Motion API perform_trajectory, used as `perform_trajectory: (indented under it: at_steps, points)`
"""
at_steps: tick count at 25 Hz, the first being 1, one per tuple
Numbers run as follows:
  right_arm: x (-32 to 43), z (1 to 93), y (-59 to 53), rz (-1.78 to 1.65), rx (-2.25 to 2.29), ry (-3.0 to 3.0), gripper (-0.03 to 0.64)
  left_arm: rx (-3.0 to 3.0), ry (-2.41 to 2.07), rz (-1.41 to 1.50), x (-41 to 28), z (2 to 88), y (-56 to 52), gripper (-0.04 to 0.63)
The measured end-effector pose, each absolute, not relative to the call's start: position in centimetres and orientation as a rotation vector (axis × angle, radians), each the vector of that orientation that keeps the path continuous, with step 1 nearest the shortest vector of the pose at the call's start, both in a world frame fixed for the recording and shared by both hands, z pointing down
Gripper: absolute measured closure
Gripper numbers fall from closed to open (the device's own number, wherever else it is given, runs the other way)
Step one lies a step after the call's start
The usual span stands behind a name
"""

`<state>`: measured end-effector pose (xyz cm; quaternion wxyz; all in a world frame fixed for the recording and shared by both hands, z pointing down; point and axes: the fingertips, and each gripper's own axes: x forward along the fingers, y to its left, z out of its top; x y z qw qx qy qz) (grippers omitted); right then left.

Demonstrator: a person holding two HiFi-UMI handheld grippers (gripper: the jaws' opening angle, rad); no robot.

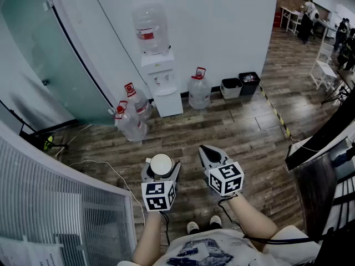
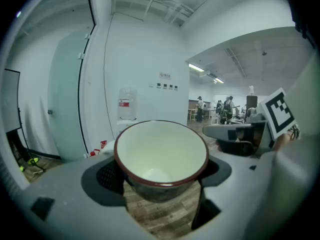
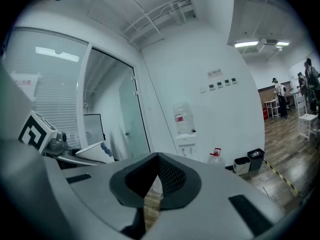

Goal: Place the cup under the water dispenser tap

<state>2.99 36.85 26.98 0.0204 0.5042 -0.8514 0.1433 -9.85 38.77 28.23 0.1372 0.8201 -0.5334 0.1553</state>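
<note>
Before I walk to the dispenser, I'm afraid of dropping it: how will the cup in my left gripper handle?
The cup looks rigid and glossy, so it is probably slippery in the left gripper. It is empty, so likely light. Its wall narrows toward the base, so it may slide if the grip loosens.

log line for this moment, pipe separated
left gripper: shut on cup | right gripper: shut, empty | cup: upright, empty | water dispenser: ahead at wall, not reached

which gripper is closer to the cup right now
Left. The left gripper has the cup clamped between its jaws. The right gripper is off to the cup's right, jaws together and empty, not touching it.
</note>
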Motion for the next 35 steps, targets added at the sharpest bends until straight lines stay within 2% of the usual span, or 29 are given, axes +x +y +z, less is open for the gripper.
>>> perform_trajectory:
  at_steps: [22,35]
  points:
    - [10.6,27.5,36.3,0.482,1.503,-2.669,0.597,2.319,-1.607,0.440,-3.4,28.4,37.9,0.158]
    - [9.0,29.6,30.0,0.529,1.467,-2.652,0.597,2.320,-1.592,0.451,-4.3,29.6,31.1,0.158]
